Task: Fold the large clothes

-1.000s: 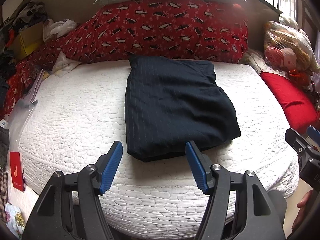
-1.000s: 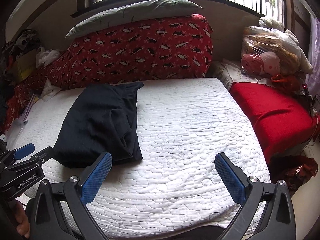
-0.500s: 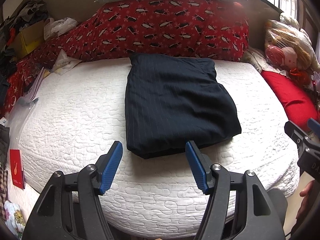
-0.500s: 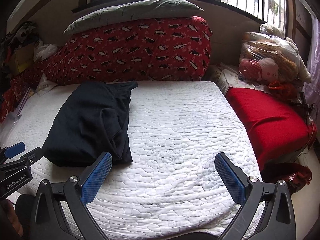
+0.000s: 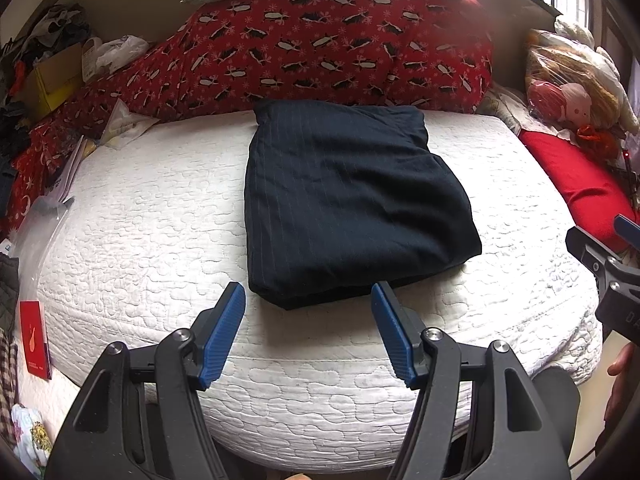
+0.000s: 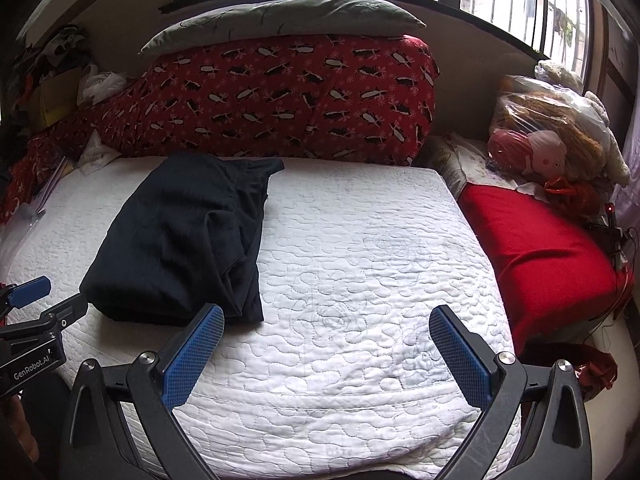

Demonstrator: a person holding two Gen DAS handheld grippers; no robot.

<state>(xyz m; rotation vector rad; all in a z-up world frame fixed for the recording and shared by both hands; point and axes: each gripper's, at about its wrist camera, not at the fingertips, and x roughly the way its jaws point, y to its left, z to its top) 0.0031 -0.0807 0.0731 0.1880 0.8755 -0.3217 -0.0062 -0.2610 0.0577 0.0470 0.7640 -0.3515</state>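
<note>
A dark navy pinstriped garment [image 5: 344, 200] lies folded into a thick rectangle on the white quilted mattress [image 5: 140, 240]. In the right wrist view the garment [image 6: 188, 236] sits at the left of the mattress [image 6: 360, 264]. My left gripper [image 5: 308, 300] hovers just short of the garment's near edge, open, with nothing between its blue pads. My right gripper [image 6: 326, 324] stands open over bare mattress to the right of the garment and holds nothing. Each gripper's tip shows at the edge of the other's view.
A long red penguin-print bolster [image 5: 320, 52] with a grey pillow [image 6: 280, 20] on top lines the far side. A red cushion [image 6: 540, 256] and bagged soft toys [image 6: 552, 136] sit at the right. Boxes, papers and clutter [image 5: 52, 80] crowd the left.
The right wrist view has rolled and lifted a little, so the bed now looks level. The garment and the left gripper have stayed where they were.
</note>
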